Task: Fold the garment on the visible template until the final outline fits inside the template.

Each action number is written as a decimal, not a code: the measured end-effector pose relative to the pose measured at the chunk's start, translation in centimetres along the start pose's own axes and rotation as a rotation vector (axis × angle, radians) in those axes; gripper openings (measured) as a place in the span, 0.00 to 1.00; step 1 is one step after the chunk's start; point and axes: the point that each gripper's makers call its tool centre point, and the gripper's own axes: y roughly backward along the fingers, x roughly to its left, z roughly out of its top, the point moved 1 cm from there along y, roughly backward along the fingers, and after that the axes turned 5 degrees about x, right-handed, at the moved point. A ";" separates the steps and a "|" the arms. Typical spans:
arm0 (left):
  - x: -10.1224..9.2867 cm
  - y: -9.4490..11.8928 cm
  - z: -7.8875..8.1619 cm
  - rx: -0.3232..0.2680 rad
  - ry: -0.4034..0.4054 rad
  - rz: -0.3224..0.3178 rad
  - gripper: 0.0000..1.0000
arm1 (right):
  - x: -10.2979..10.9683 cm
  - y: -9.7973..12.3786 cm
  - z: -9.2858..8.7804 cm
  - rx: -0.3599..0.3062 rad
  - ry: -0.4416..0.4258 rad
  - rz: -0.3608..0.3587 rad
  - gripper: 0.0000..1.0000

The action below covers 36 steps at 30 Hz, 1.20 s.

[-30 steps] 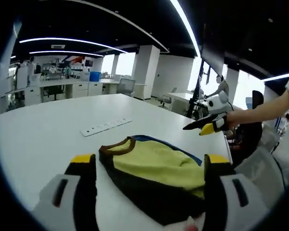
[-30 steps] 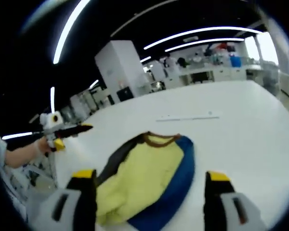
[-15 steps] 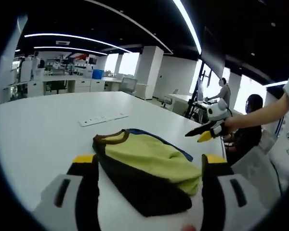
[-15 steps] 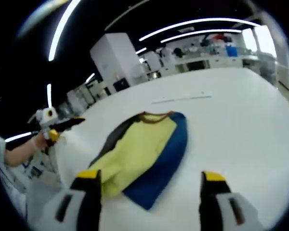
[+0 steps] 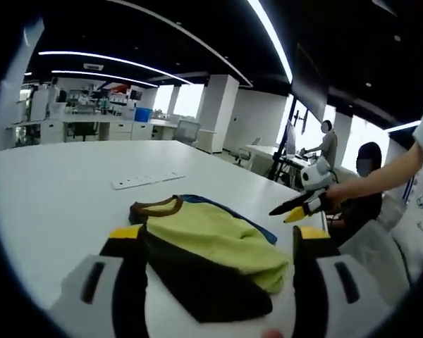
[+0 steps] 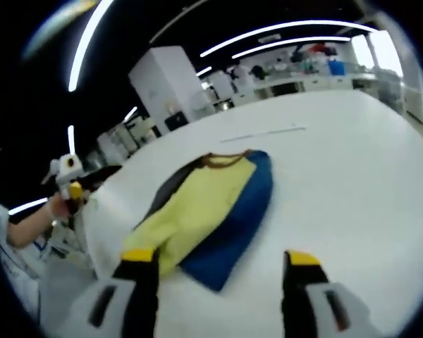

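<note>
Both tongs (image 5: 213,239) (image 6: 216,262) have pulled back, apart and empty, from the folded garment (image 6: 204,208) mid-table (image 6: 352,183).

I see a folded soft cloth shirt (image 5: 218,243) w/ a yellow-green middle, a dark brown side & brown neck band. In my right gripper view the shirt's (image 6: 211,204) other side is blue. It lies on a plain white table (image 5: 56,190). My left gripper (image 5: 215,243) is white & black w/ yellow tips. My right gripper (image 6: 217,262) has the same colours.
</note>
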 end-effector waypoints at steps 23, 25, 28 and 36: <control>-2.5 4.8 -3.1 0.015 0.012 0.038 0.77 | 0.9 -2.4 -4.1 0.074 -0.154 0.023 0.14; -2.0 5.0 -3.1 0.007 0.017 0.041 0.76 | 0.9 -2.5 -4.0 0.062 -0.182 0.021 0.09; -1.7 5.0 -3.2 0.006 0.020 0.046 0.76 | 0.5 -2.2 -3.8 0.055 -0.193 0.024 0.00; -2.2 4.6 -4.0 0.027 0.020 0.036 0.75 | 1.6 -0.4 -0.4 -0.012 -0.200 0.063 0.00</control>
